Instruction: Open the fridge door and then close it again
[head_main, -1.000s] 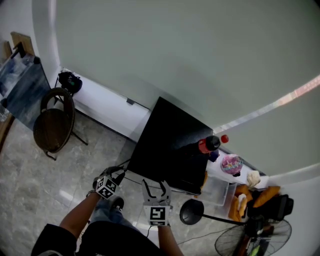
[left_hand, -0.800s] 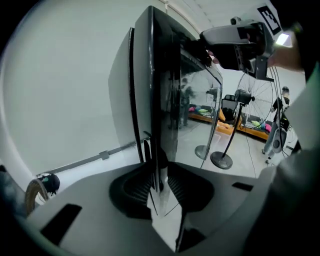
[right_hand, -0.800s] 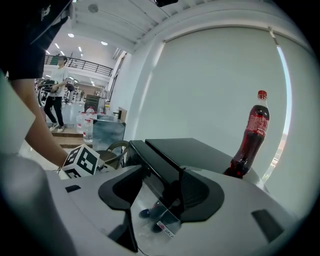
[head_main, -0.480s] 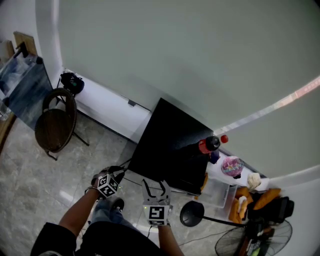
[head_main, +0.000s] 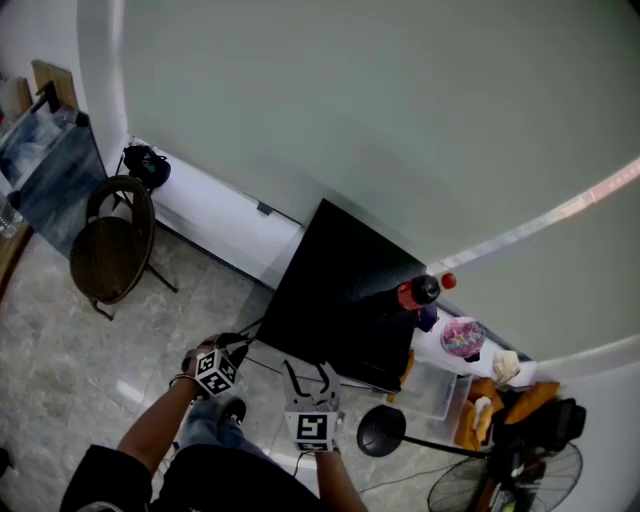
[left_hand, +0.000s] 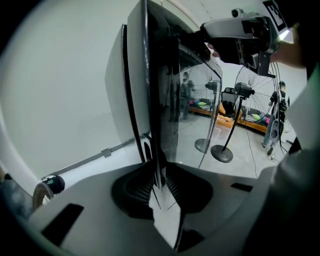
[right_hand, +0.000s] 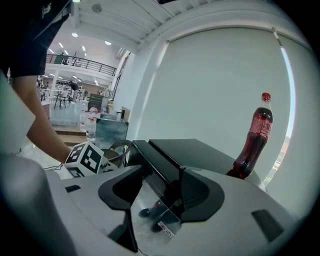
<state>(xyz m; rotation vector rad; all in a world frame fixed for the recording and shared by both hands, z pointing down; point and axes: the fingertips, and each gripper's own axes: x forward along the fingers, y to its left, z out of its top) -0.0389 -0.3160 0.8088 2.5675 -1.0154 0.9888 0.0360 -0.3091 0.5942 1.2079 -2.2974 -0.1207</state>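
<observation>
The small black fridge (head_main: 340, 290) stands against the wall, seen from above. My left gripper (head_main: 240, 346) is at its front left corner. In the left gripper view the gripper (left_hand: 159, 182) has its pads closed on the thin upright edge of the glass door (left_hand: 160, 100). That edge stands slightly off the fridge body (left_hand: 125, 90). My right gripper (head_main: 310, 368) is at the door's top front edge. In the right gripper view the gripper (right_hand: 162, 192) holds the door's thick top edge (right_hand: 152, 162) between its pads.
A cola bottle (head_main: 415, 291) (right_hand: 252, 142) stands on the fridge's right side. A round chair (head_main: 110, 245) is at the left. A black stand base (head_main: 380, 430), a clear box (head_main: 440, 380) and a fan (head_main: 510, 480) crowd the floor on the right.
The left gripper has rolled a little where it sits at the door's corner. The right gripper and the fridge look the same.
</observation>
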